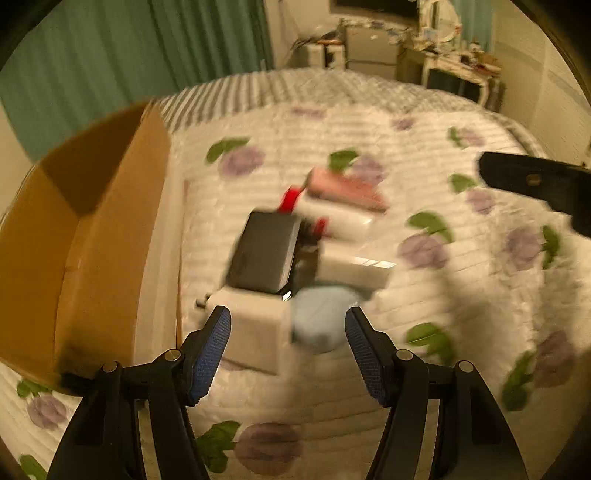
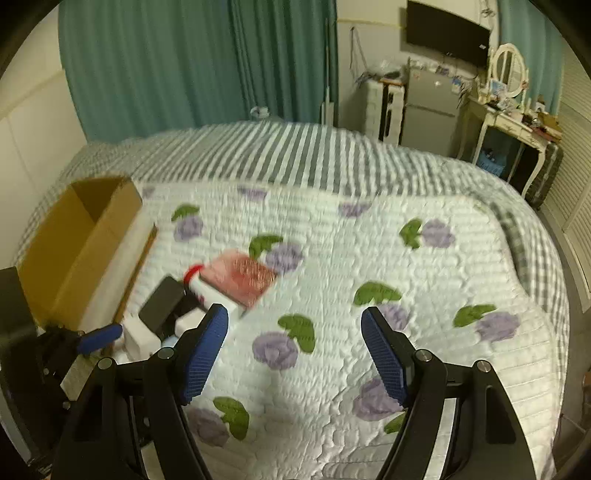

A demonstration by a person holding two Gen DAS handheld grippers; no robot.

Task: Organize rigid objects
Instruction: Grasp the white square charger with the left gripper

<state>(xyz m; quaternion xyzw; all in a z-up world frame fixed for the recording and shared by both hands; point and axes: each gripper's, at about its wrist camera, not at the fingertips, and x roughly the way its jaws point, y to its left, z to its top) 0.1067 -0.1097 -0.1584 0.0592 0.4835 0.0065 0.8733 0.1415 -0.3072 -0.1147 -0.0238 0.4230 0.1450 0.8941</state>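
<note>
Two pairs of black tongs with blue ribbed pads hang over a bed covered by a white quilted bedspread (image 2: 332, 258) printed with purple flowers and green leaves. The left tongs (image 1: 288, 350) stand spread with nothing pinched; just past their tips sit a white rectangular box (image 1: 258, 332) and a pale blue round object (image 1: 321, 321), the latter almost hidden in the right wrist view. The right tongs (image 2: 295, 350) are also spread and empty, over bare quilt with the pile off to their left.

Beyond the white box, the left view shows a black rectangular box (image 1: 264, 254) resting on the pile, then a blurred red-and-white item (image 1: 291, 199), then a flat pink-red box (image 2: 240, 277) farthest out; all are motion-smeared. An open brown cardboard box (image 1: 92, 240) stands at the pile's left, on the bed.

Only the right view shows clearly the grey-and-white striped blanket (image 2: 295, 155), teal curtains (image 2: 184, 62), a wall-mounted dark screen (image 2: 447, 33) and a white dressing table with an oval mirror (image 2: 509, 74).
</note>
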